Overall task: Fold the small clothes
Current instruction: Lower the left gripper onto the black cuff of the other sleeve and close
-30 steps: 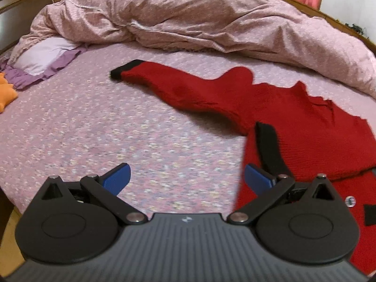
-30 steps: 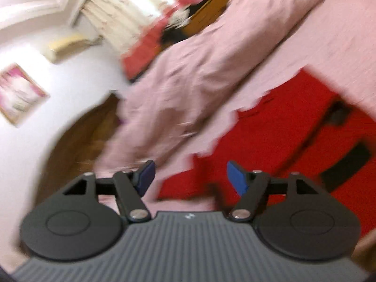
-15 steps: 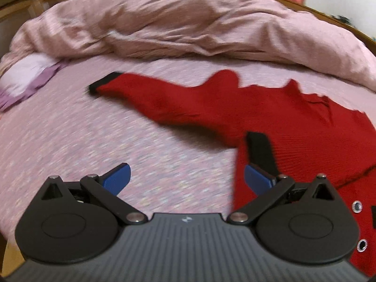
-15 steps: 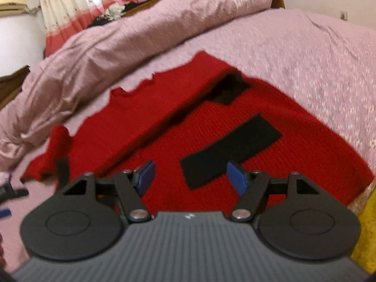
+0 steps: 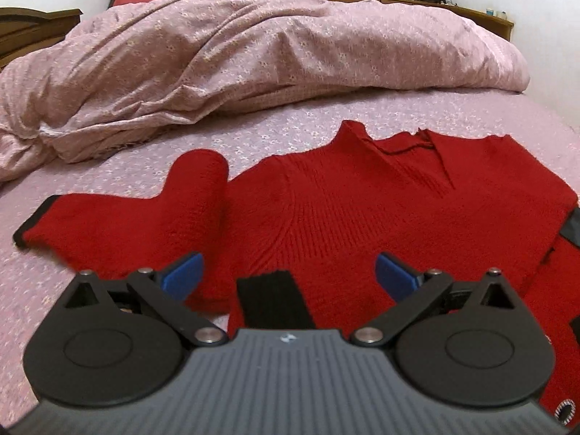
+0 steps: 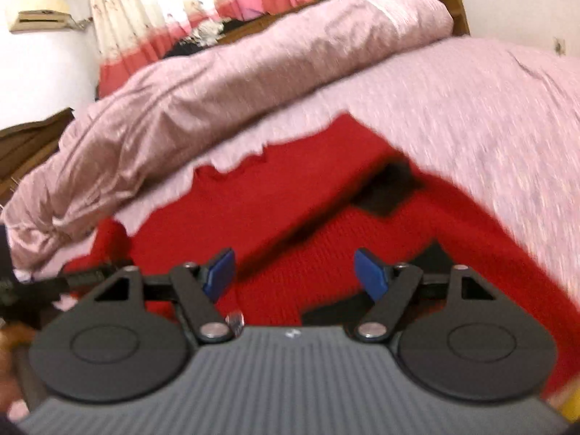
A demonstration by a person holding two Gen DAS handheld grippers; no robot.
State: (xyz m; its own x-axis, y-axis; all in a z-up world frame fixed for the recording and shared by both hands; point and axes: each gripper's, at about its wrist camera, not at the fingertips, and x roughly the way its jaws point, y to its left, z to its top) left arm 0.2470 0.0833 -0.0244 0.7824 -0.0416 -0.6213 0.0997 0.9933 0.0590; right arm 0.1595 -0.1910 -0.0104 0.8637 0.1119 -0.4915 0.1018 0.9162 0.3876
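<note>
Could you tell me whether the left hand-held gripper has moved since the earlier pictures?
Yes. The left hand-held gripper has shifted rightward and closer to the sweater: the black strip, before by its right finger, now lies between the open fingers.

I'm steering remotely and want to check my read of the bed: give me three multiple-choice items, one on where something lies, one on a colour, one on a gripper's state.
1. Where does the heaped quilt lie relative to the red sweater?
A. Beyond it, further up the bed
B. Under it
C. Draped over its sleeves

2. What colour is the cuff on the sleeve stretched out to the left in the left wrist view?
A. White
B. Black
C. Yellow

3. How does the left gripper stand?
A. Shut on the sleeve
B. Shut on nothing
C. Open, holding nothing

Answers:
1 A, the quilt is piled behind the sweater, with bare sheet between them.
2 B, a dark band edges the sleeve end.
3 C, its blue pads stand wide apart above the knit, gripping no cloth.
</note>
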